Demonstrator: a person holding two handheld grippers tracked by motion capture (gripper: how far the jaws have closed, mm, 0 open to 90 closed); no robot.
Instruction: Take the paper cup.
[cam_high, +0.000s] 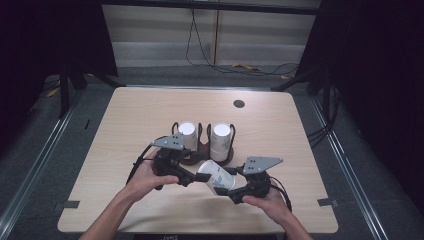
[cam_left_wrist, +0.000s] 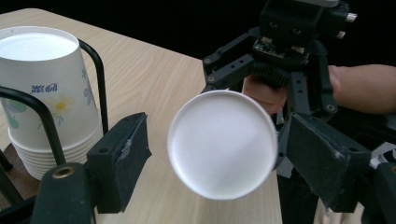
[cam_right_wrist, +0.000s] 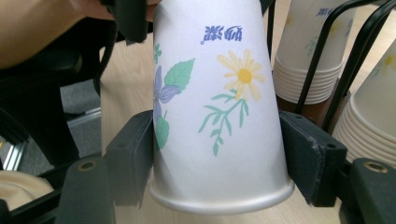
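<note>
A flowered paper cup (cam_high: 216, 178) lies tilted in the air between my two grippers, above the table's front half. My right gripper (cam_high: 229, 189) is shut on the paper cup near its rim; in the right gripper view both pads press the cup's (cam_right_wrist: 219, 107) sides. My left gripper (cam_high: 191, 176) is open, its jaws on either side of the cup's white base (cam_left_wrist: 222, 142), which faces its camera, with a small gap at the left pad (cam_left_wrist: 122, 154). The right gripper (cam_left_wrist: 289, 46) and a hand show behind the cup.
A black wire holder (cam_high: 201, 150) at mid-table carries two stacks of upside-down paper cups, a left stack (cam_high: 188, 134) and a right stack (cam_high: 220, 139). The stacks stand just beyond the grippers. A dark grommet (cam_high: 239, 103) sits near the table's far edge.
</note>
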